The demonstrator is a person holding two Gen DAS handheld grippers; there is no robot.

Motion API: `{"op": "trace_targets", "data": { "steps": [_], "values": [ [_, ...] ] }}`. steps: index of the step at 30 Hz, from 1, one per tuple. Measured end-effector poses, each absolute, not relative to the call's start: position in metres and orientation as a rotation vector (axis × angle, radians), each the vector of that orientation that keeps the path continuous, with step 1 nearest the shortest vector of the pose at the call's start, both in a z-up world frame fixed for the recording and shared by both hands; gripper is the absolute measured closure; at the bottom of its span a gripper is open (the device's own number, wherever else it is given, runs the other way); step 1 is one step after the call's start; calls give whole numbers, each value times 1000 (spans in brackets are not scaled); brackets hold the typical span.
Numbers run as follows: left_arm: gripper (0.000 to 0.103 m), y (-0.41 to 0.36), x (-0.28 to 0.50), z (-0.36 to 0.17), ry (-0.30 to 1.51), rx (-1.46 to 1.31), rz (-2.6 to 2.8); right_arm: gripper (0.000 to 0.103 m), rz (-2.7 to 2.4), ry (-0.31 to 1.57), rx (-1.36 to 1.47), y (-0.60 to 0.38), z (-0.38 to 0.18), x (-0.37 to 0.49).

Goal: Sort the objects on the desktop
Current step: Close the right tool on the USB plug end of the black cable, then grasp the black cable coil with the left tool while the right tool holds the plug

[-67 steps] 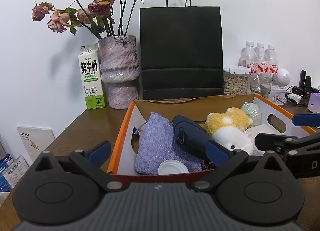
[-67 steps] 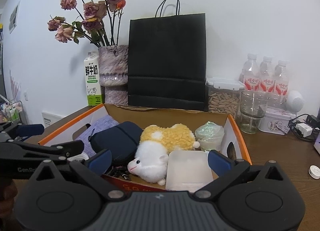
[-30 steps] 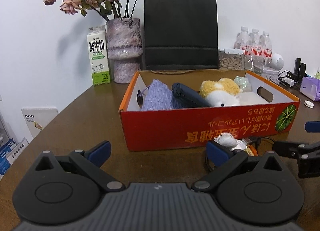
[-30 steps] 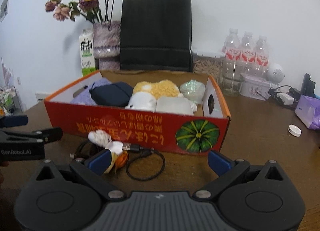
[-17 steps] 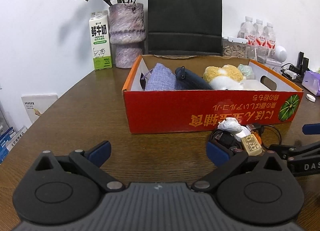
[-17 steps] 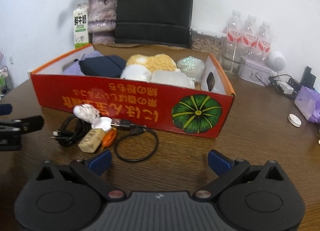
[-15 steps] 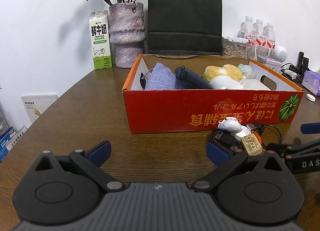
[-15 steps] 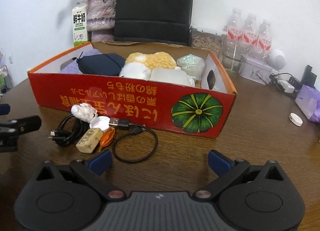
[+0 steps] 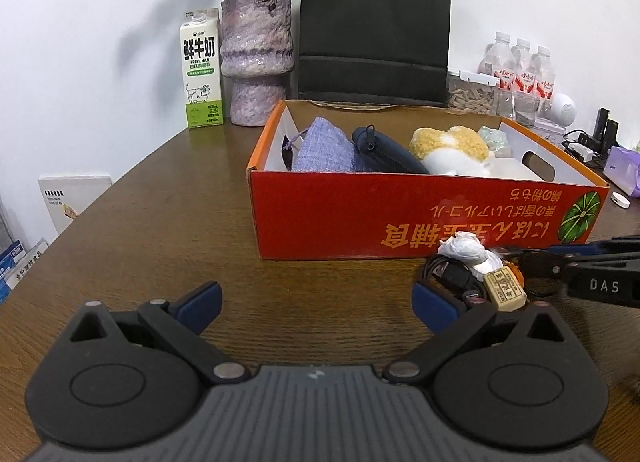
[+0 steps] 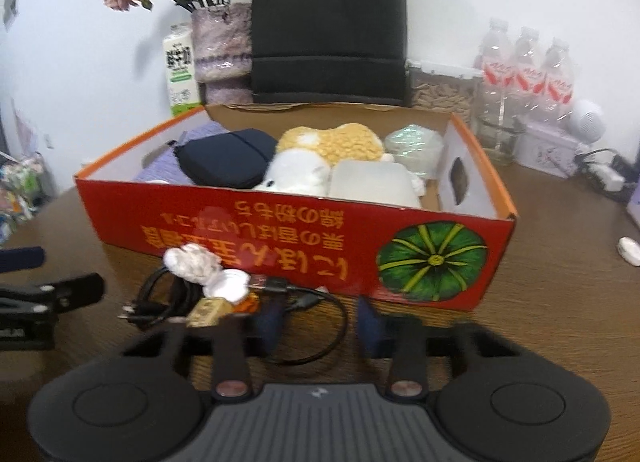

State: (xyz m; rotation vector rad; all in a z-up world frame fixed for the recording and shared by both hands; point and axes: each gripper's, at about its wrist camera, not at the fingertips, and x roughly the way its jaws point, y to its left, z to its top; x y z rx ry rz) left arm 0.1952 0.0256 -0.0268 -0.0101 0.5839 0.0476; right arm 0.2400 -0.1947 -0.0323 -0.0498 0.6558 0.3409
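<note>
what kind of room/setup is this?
Probably a home or small-office desk: a brown wooden table against a white wall, holding a milk carton, a vase of dried roses, water bottles, and a red cardboard box of odds and ends.

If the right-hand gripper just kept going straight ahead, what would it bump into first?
Probably the black cable loop lying between the right gripper fingers, then the red box wall behind it; depth is hard to judge.
</note>
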Motion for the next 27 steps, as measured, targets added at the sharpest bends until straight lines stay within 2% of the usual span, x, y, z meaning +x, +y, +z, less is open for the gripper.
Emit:
{"op": "trace_targets", "data": {
  "steps": [2, 15, 27],
  "values": [
    [0, 26, 196, -27, 587, -15, 45, 98, 334, 653, -48, -196, -33, 238],
    [0, 10, 187, -17, 542, -20, -40, 99, 323, 626, 20, -223, -27, 225],
    [0, -36, 215, -24, 624, 103, -21, 99, 312, 627, 11, -239, -30, 218]
  ]
}}
